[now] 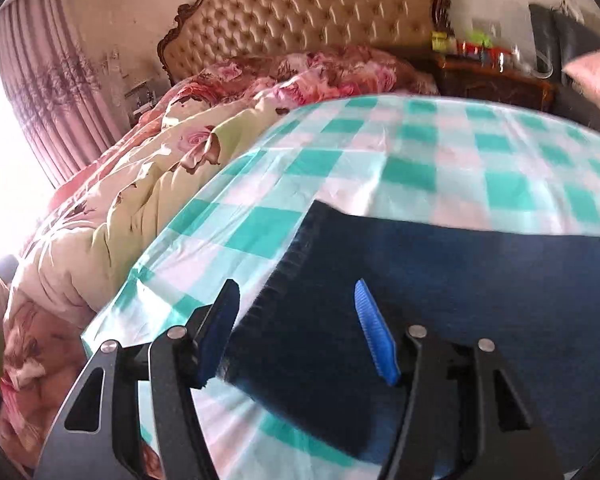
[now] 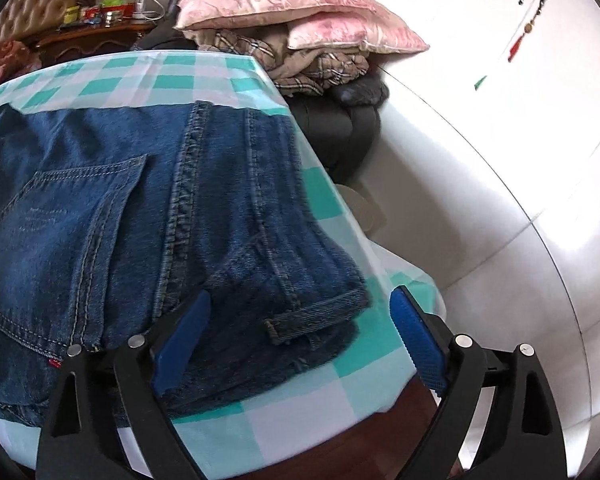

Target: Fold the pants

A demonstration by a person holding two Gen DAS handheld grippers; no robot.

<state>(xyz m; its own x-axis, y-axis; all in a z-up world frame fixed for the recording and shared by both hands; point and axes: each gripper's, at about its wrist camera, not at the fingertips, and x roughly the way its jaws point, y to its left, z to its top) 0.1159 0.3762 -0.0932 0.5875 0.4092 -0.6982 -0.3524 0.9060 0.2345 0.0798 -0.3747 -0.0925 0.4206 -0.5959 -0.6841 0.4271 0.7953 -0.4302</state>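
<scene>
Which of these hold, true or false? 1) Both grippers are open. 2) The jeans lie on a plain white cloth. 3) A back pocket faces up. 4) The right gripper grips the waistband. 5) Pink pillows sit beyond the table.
1) True: left gripper and right gripper both open.
2) False: the jeans lie on a teal-and-white checked tablecloth.
3) True: back pocket faces up.
4) False: its fingers hold nothing.
5) True: pink pillows.
</scene>
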